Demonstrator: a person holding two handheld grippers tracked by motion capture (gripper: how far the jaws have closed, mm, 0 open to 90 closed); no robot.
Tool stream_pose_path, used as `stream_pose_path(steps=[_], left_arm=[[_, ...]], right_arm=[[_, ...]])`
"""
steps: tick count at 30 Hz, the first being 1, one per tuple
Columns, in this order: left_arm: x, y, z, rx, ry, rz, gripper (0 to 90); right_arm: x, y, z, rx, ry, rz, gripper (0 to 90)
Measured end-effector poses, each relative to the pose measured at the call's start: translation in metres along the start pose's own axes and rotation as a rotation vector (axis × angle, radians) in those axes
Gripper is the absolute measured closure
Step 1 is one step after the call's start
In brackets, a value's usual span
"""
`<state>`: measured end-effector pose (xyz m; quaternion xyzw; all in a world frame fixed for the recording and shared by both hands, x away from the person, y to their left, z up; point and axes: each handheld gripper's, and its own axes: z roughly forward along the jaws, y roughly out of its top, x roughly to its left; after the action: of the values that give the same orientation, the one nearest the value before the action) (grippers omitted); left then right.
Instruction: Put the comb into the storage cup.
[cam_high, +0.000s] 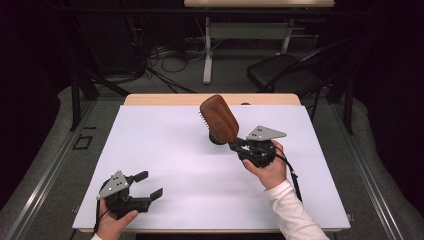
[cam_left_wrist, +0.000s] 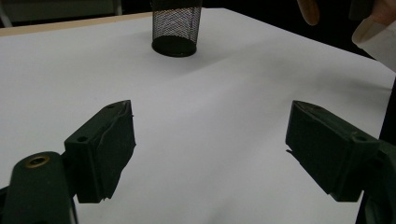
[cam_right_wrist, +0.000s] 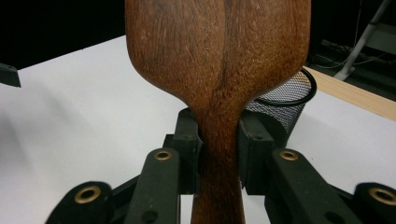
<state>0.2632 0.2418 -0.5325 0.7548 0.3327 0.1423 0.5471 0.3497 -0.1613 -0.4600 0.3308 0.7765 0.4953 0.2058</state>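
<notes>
resting low at the near edge of the desk (cam_high: 165, 150), the left claw (cam_high: 150, 185) stands spread with nothing in it. further in, the right claw (cam_high: 239, 146) is pinching the handle of a wooden hairbrush (cam_high: 219, 118), its head raised beyond the jaws. just past it stands a black mesh cup (cam_right_wrist: 285, 105). pickup looks done; placing the brush in the cup likely remains.

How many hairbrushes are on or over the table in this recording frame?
1. The wooden hairbrush is held by its handle in the right gripper, raised over the far middle of the table, above the black mesh cup. Nothing visible suggests another.
</notes>
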Motion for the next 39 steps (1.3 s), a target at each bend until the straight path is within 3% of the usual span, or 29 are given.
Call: stream_pose_path(steps=[11,17,25,39], left_arm=[[0.000,0.000,0.002,0.007,0.000,-0.035,15.9],[0.000,0.003,0.003,0.020,0.005,-0.032,16.2],[0.001,0.011,0.008,0.021,-0.022,-0.044,17.1],[0.004,0.042,0.014,0.037,-0.008,-0.048,18.7]], right_arm=[[0.010,-0.001,0.004,-0.012,0.025,-0.012,72.3],[0.012,-0.001,0.005,-0.012,0.027,-0.013,72.3],[0.013,-0.001,0.005,-0.022,0.030,-0.011,72.3],[0.011,-0.002,0.005,-0.031,0.028,-0.003,72.3]])
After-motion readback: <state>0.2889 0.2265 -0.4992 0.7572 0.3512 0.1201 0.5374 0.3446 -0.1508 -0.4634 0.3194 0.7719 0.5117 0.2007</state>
